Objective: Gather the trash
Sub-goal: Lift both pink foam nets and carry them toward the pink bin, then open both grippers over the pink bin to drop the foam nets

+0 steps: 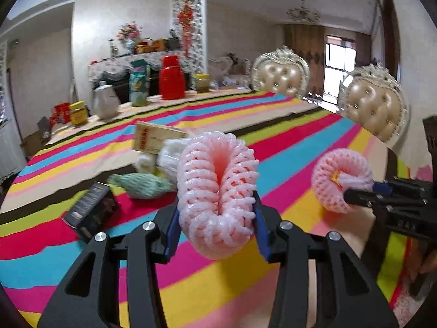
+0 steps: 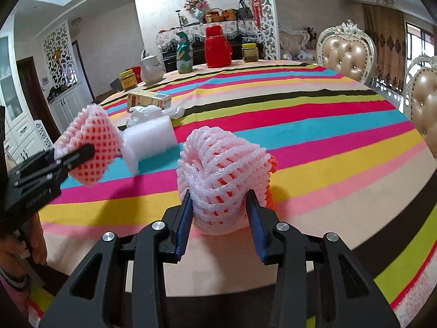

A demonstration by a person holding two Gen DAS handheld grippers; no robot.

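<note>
1. A pink foam-net fruit sleeve rolled into a ring [image 1: 217, 194] is sitting squeezed between the blue pads of the left gripper [image 1: 217, 218], lifted clear of the striped cloth; from the right wrist view the same ring [image 2: 90, 145] is showing side-on at the far left, with a black finger [image 2: 79, 153] lying across it
2. A second pink foam-net sleeve bunched into a knot [image 2: 221, 175] is being held by the right gripper [image 2: 220, 216], whose two blue pads are pressing on its lower part; a scrap of orange netting [image 2: 270, 180] is poking out behind it
3. In the left wrist view that second sleeve [image 1: 341, 180] is hanging at the right, above the table
4. Other litter is lying on the cloth beyond: a white foam-sheet roll [image 2: 153, 139], a crumpled white plastic bag [image 2: 148, 113], a green foam net [image 1: 142, 186], a small black carton [image 1: 91, 209] and a yellow-and-red cardboard box [image 2: 148, 99]
5. The rainbow-striped tablecloth [image 2: 314, 125] is covering the whole long table
6. At the far end a red thermos flask [image 2: 217, 46], a white kettle [image 2: 151, 69], a teal patterned vase [image 2: 183, 53] and a yellow-lidded jar [image 2: 250, 52] are standing
7. Two cream tufted chairs with carved frames [image 1: 281, 72] are lining the right side
</note>
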